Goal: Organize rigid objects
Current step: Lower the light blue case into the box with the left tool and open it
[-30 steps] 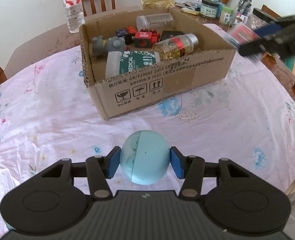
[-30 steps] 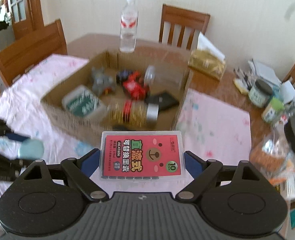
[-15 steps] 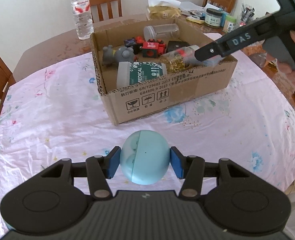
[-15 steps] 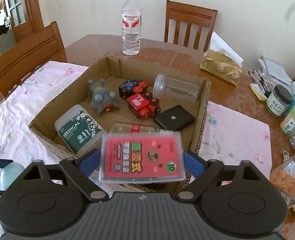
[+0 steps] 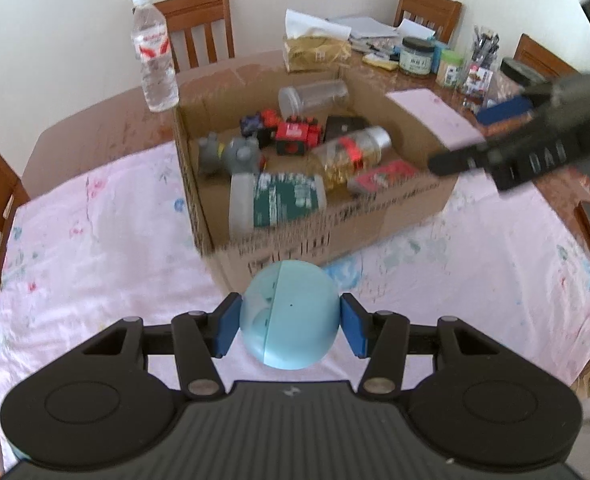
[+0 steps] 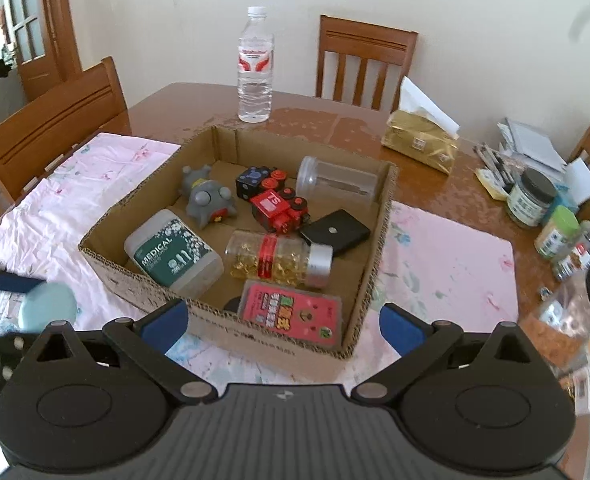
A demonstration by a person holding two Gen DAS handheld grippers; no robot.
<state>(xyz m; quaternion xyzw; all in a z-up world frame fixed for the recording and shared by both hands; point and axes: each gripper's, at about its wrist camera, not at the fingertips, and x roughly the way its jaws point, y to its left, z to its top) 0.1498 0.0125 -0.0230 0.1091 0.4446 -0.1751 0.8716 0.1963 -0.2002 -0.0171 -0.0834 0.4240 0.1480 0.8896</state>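
The right wrist view looks sharply down into the cardboard box (image 6: 369,280) and shows its whole floor, whereas the left wrist view is smeared with motion blur and sees the box (image 5: 395,216) from lower, with its near wall hiding part of the contents; only the left view shows the pale blue ball (image 5: 290,314) in full, while the right view catches just a blurred edge of it (image 6: 47,304) at far left. The left tongs (image 5: 290,326) are clenched on that ball, a smooth pale blue sphere with a seam running down its left half, held above the pink flowered cloth (image 5: 95,248) on the table (image 6: 307,120), just short of the box's near wall. The right tongs (image 6: 281,322) stand released, their blue pads wide apart with nothing between them. Just beyond them, in the box's near corner, lies the red flat case (image 6: 291,312), a clear-lidded pack with a red printed card, flat on the box floor and apart from both pads. Beside it lie a jar of gold capsules (image 6: 275,258) and a green MEDICAL container (image 6: 173,252). In the left view the same case (image 5: 387,174) shows only as a red smear under the right tongs (image 5: 507,136).
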